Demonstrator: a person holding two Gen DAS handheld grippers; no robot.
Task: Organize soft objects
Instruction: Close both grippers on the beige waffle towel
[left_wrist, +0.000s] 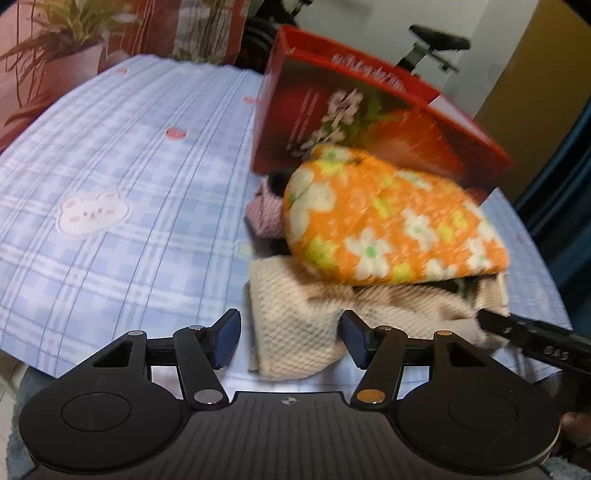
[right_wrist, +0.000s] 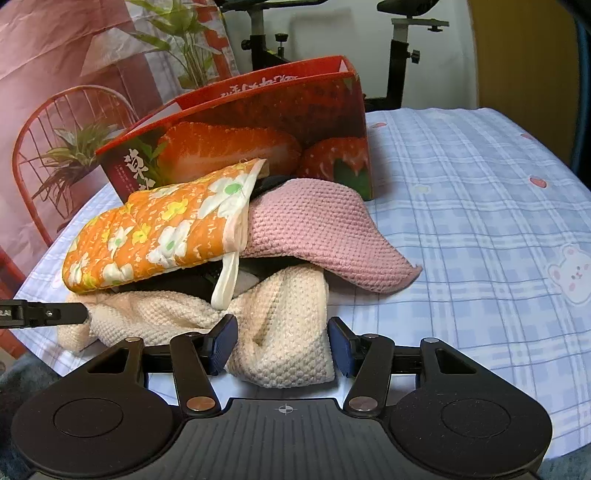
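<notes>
Pile: we see three soft items heaped on the blue checked tablecloth (right_wrist: 480, 206), just in front of the red strawberry box (right_wrist: 258, 125).
Top layer: our orange flowered oven mitt (right_wrist: 159, 232) lies across the heap, its white loop hanging down toward the cream towel (right_wrist: 280, 339).
Middle layer: the pink knitted cloth (right_wrist: 321, 236) droops over the right side of the heap in the right wrist view, partly under the mitt.
Bottom layer: the cream towel lies crumpled on the tablecloth, beneath the other two.
Right gripper (right_wrist: 282, 345): our jaws stand wide apart on either side of a fold of the cream towel, with nothing clamped.
Left gripper (left_wrist: 290, 339): our jaws are also spread wide, a corner of the cream towel (left_wrist: 295, 332) between them, not pinched.
Other tool: in each view the opposite gripper's black finger reaches the towel's far edge.
Background: potted plant (left_wrist: 70, 40) and exercise bike (right_wrist: 402, 44) stand beyond the table.
</notes>
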